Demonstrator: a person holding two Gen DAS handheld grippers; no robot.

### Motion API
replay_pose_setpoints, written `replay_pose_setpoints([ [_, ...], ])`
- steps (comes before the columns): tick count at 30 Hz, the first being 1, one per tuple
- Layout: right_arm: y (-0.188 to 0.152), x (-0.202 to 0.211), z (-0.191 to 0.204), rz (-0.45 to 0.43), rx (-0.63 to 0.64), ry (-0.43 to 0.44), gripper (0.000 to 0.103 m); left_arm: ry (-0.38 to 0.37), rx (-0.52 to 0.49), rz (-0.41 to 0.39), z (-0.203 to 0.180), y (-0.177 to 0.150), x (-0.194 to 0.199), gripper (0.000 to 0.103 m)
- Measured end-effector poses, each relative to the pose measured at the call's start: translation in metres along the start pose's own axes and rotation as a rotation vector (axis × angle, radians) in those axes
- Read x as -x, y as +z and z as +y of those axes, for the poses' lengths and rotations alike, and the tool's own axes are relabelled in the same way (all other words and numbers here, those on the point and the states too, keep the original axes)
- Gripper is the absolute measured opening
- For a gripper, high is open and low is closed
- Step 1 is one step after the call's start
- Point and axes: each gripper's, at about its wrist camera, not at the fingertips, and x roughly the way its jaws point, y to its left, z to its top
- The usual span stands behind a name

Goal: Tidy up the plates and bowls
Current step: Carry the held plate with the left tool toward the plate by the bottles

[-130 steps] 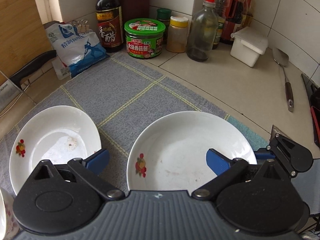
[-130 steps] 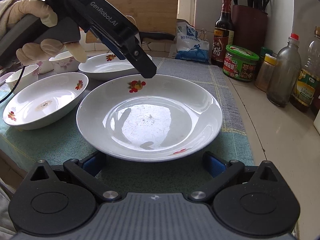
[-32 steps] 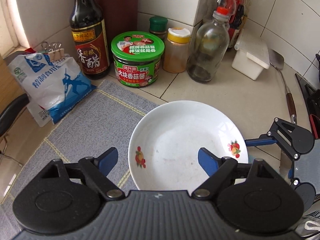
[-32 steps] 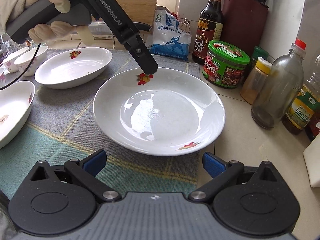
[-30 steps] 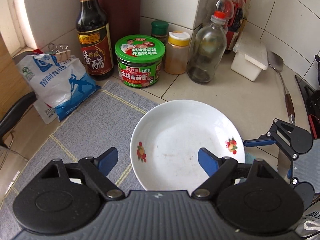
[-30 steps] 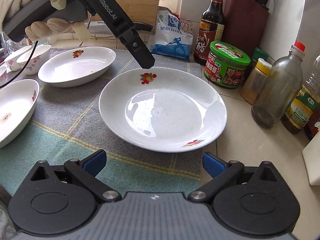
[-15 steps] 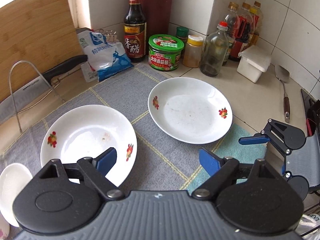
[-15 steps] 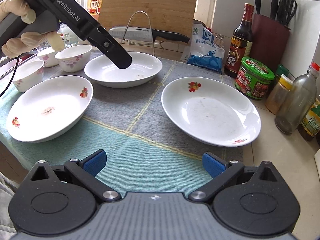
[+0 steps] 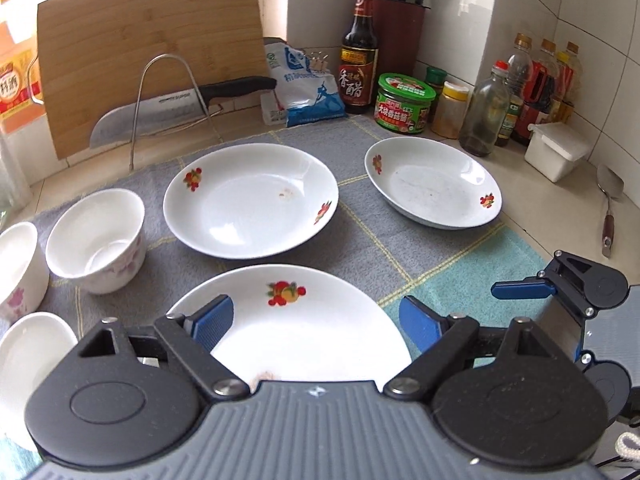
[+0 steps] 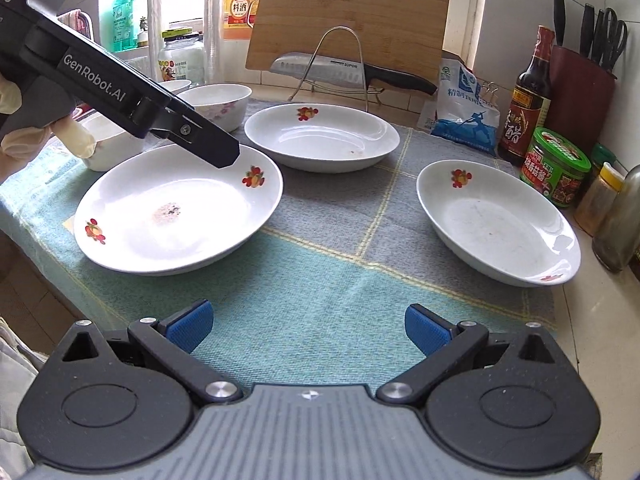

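Note:
Three white flowered plates lie on the checked cloth [image 10: 328, 280]: a near-left plate [image 10: 176, 212], a back plate [image 10: 322, 136] and a right plate [image 10: 496, 228] at the cloth's right edge. My left gripper [image 9: 316, 322] hangs open over the far rim of the near-left plate [image 9: 288, 320], its pads apart from it; its tip shows as the left gripper [image 10: 222, 154] in the right wrist view. My right gripper [image 10: 307, 326] stands open over bare teal cloth, holding nothing. White bowls [image 9: 96, 240] stand to the left.
At the back stand a bamboo cutting board [image 9: 148, 60], a knife on a wire rack [image 9: 168, 112], a salt bag [image 9: 304, 88], a vinegar bottle [image 9: 360, 52], a green-lidded jar [image 9: 404, 104] and several bottles [image 9: 484, 116]. A white box [image 9: 558, 152] and spatula [image 9: 610, 208] lie right.
The left gripper has let go of the right plate and drawn back and left to above the near-left plate. The right gripper has also backed away. The right plate rests beside the jar.

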Motion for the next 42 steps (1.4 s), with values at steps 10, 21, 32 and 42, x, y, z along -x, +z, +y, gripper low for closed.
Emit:
replay_pose_setpoints([
  [10, 0.001, -0.012, 0.037, 0.019, 0.052, 0.067, 0.103, 0.048, 0.058, -0.009, 0.025, -0.018, 0.022, 0.091],
  [21, 0.010, -0.036, 0.064, 0.028, 0.104, 0.143, 0.103, 0.068, 0.084, -0.012, 0.039, -0.022, 0.031, 0.094],
  [32, 0.018, -0.055, 0.085, 0.019, 0.131, 0.190, 0.103, 0.066, 0.105, 0.022, 0.058, -0.018, 0.025, 0.094],
  [42, 0.002, -0.053, 0.082, -0.087, 0.123, 0.200, 0.103, 0.022, 0.004, 0.131, 0.076, -0.001, -0.009, 0.094],
])
